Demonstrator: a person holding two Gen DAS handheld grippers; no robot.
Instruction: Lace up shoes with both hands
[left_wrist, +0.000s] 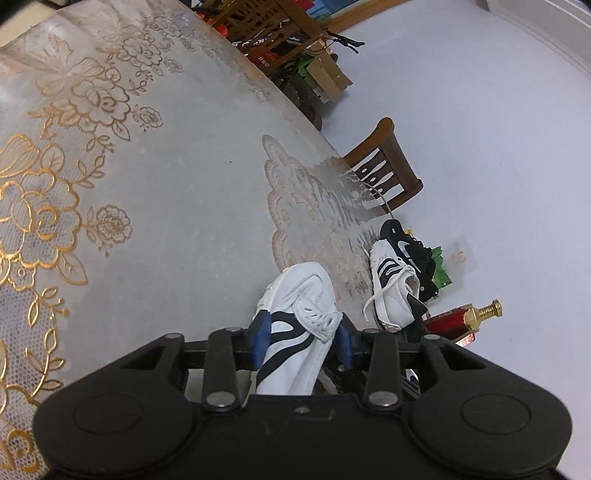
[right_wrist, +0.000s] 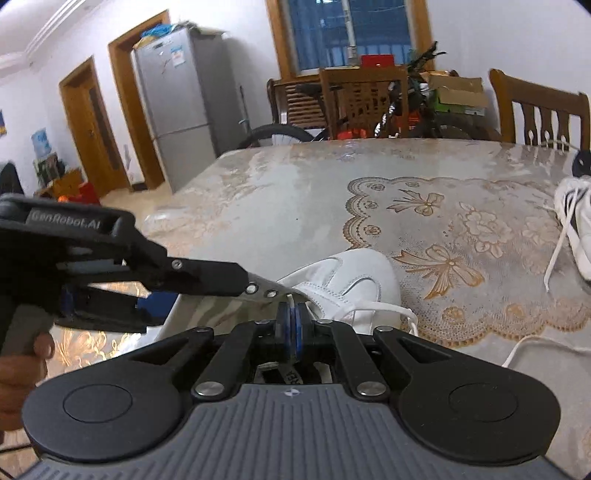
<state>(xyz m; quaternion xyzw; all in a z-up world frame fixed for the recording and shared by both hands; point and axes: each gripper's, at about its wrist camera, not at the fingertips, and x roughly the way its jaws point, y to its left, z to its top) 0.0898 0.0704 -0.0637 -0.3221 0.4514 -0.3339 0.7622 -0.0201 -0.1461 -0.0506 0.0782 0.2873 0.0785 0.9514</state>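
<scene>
At the bottom centre of the left wrist view, the left gripper (left_wrist: 302, 341) has its blue pads on both sides of the white shoe (left_wrist: 295, 325) with black stripes, and it seems to clamp the shoe's body to hold it steady; in the right wrist view, the right gripper (right_wrist: 291, 325) is fully closed at the lower centre, and a thin white lace (right_wrist: 384, 308) appears to be pinched between its pads, though the exact contact is hard to see; the shoe lies just behind, on the lace-patterned tablecloth (right_wrist: 461, 236); I judge the step is threading or pulling the lace; the next move needs a steady hold and a careful pull toward an eyelet; farther right lies a second white shoe (left_wrist: 395, 280).
</scene>
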